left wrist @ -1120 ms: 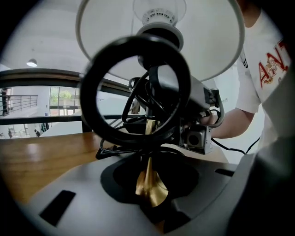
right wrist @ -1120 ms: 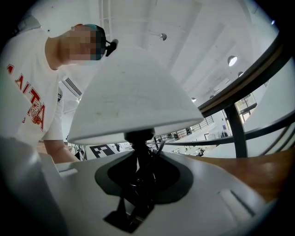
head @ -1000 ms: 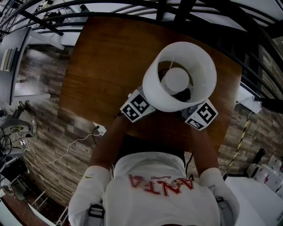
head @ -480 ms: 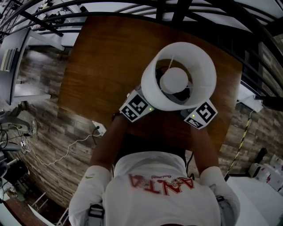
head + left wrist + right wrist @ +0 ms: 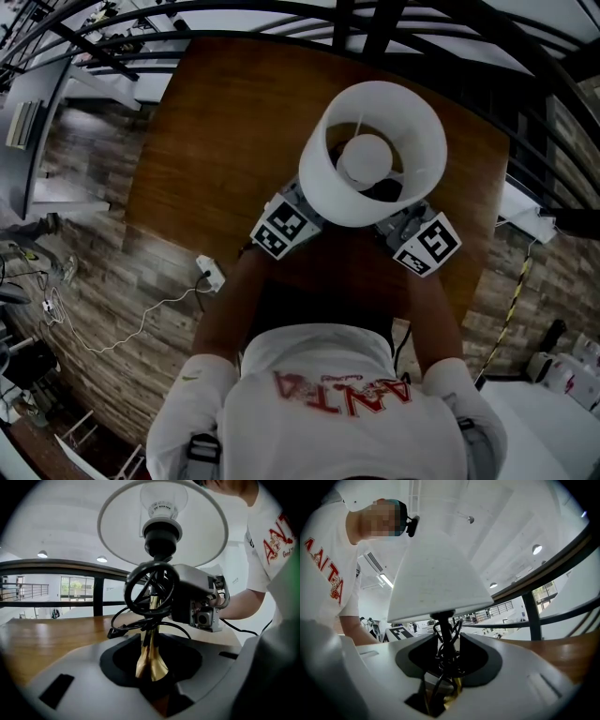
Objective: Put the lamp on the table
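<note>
Jaws of your left gripper (image 5: 152, 686) were clamped on the brass stem (image 5: 151, 656) of the lamp (image 5: 372, 155), which stood upright over the far right of the worktop (image 5: 225, 141). Your right gripper (image 5: 440, 693) had its jaws opening, with the stem and its wound cord (image 5: 446, 653) between them.

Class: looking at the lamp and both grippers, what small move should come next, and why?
Probably back the right gripper off the lamp: its jaws are opening around the stem, the lamp is above the table, and the left gripper grips the stem.
</note>
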